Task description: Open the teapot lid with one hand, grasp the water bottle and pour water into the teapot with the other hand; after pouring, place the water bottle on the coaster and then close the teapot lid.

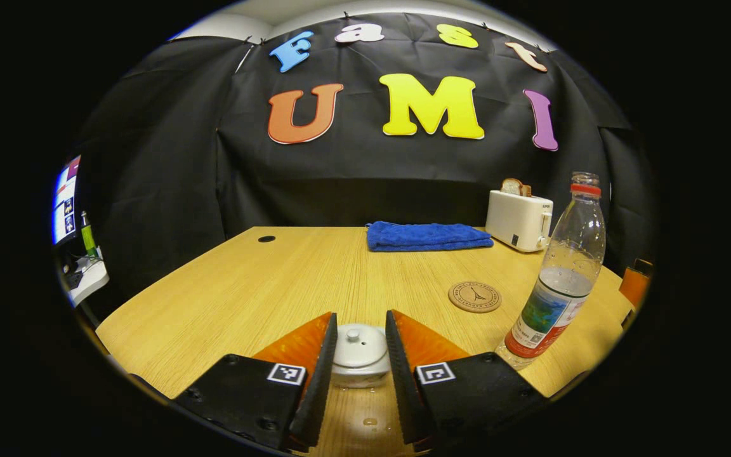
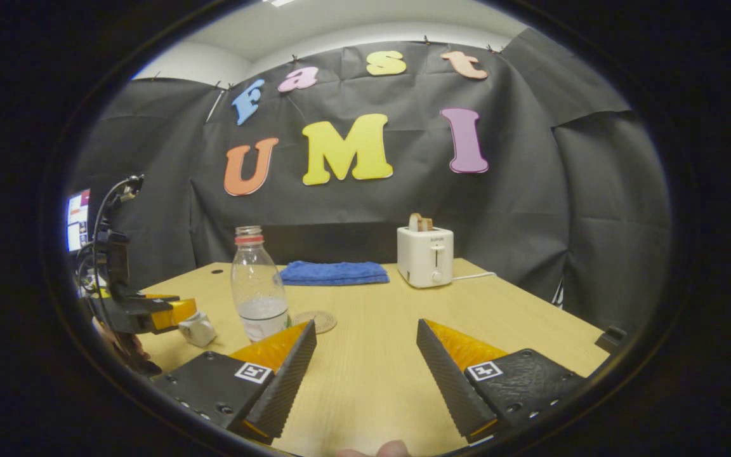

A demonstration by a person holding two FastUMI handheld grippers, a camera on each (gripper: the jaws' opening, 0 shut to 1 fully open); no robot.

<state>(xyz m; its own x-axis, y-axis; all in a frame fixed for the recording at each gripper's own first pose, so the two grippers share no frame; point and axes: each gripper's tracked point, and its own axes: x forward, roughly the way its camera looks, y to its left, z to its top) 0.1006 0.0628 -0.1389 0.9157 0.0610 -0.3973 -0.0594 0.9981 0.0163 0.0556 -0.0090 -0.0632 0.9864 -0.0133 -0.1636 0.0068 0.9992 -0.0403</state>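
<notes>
1. The left gripper [image 1: 360, 362] has two wedge-shaped fingers with ribbed inner faces, on black mounts with screws.
2. Each mount bears a small square black-and-white marker.
3. The right gripper [image 2: 365, 362] has the same build and markers.

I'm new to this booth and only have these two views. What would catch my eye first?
Nearest in the left gripper view, the left gripper has its jaws either side of the white teapot lid, with a gap on each side. To its right stands the uncapped water bottle, partly filled, beside the round coaster. At the back of the wooden table lie a folded blue towel and a white toaster holding bread.
</notes>
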